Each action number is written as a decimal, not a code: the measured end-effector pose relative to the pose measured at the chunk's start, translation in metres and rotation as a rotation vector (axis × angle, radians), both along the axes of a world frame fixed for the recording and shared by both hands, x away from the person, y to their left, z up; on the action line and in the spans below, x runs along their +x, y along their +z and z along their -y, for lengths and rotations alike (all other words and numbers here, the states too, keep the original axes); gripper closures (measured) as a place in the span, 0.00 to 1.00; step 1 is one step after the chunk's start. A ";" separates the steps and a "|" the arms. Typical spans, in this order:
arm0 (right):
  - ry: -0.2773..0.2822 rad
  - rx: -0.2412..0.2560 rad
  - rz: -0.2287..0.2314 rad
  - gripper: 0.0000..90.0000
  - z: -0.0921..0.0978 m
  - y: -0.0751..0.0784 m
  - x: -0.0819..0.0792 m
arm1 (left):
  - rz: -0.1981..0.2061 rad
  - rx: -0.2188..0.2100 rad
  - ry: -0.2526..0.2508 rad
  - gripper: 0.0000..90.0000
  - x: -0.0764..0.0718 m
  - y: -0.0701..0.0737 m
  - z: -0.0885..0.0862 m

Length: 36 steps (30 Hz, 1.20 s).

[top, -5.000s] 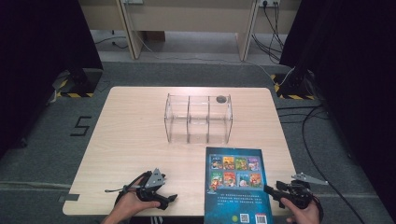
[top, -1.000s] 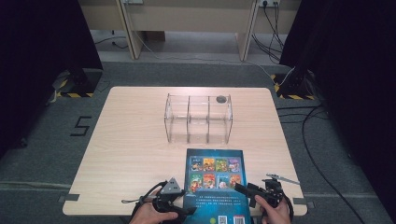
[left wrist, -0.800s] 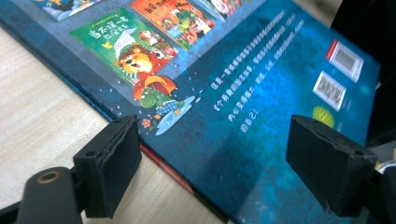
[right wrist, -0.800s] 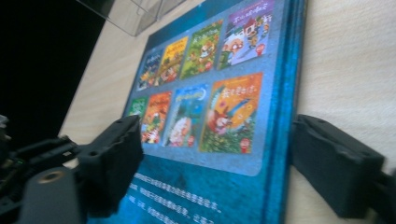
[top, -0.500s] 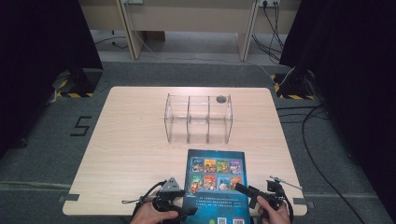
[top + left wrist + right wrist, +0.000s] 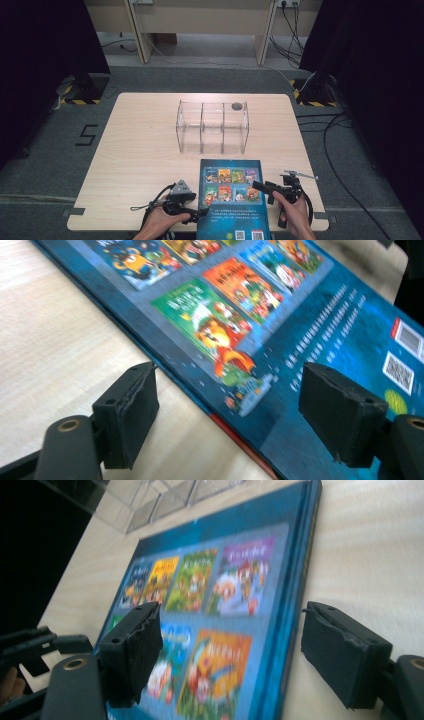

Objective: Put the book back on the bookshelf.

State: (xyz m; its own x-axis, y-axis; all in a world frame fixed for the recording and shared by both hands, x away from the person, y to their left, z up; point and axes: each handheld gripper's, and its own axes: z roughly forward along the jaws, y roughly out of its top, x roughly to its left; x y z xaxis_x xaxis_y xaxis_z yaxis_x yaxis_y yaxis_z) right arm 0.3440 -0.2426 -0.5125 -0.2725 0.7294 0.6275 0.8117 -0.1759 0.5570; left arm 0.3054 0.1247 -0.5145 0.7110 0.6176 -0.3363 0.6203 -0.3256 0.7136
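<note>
Spanning the middle of the high view, the pale wooden rectangular table (image 6: 145,145) carries everything. Toward its far side stands a clear plastic three-compartment box (image 6: 212,126) with a small dark round object (image 6: 236,106) on its top at the right end. Nearer the person lies the large blue hardcover picture book (image 6: 231,200), flat and cover up, its long axis running from the person toward the box, its near end reaching the table's near edge. Its cover bears a grid of bright cartoon panels, then lines of white text and QR codes. The left gripper (image 6: 200,214), jaws spread, straddles the book's left edge; the right gripper (image 6: 260,186), jaws also spread, straddles its right edge.
</note>
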 end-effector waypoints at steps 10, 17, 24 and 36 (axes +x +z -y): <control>-0.054 0.033 -0.007 0.21 -0.011 -0.001 0.001 | -0.003 -0.029 0.009 0.25 0.000 -0.002 0.007; -0.036 0.040 -0.018 0.13 -0.013 0.001 -0.015 | 0.023 -0.012 0.017 0.23 -0.005 -0.002 0.009; -0.037 0.044 -0.058 0.31 -0.004 0.002 -0.002 | 0.025 0.030 -0.011 0.25 -0.005 0.001 0.009; -0.023 -0.010 -0.030 0.18 -0.012 0.003 -0.046 | -0.032 -0.019 -0.023 0.26 -0.022 0.001 0.005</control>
State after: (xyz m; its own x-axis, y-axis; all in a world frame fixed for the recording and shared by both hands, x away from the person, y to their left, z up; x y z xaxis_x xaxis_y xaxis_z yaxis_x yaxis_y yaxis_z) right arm 0.2984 -0.2306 -0.5096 -0.2364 0.7414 0.6281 0.8240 -0.1895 0.5339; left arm 0.2832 0.1195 -0.5139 0.7136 0.5943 -0.3711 0.6357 -0.3266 0.6994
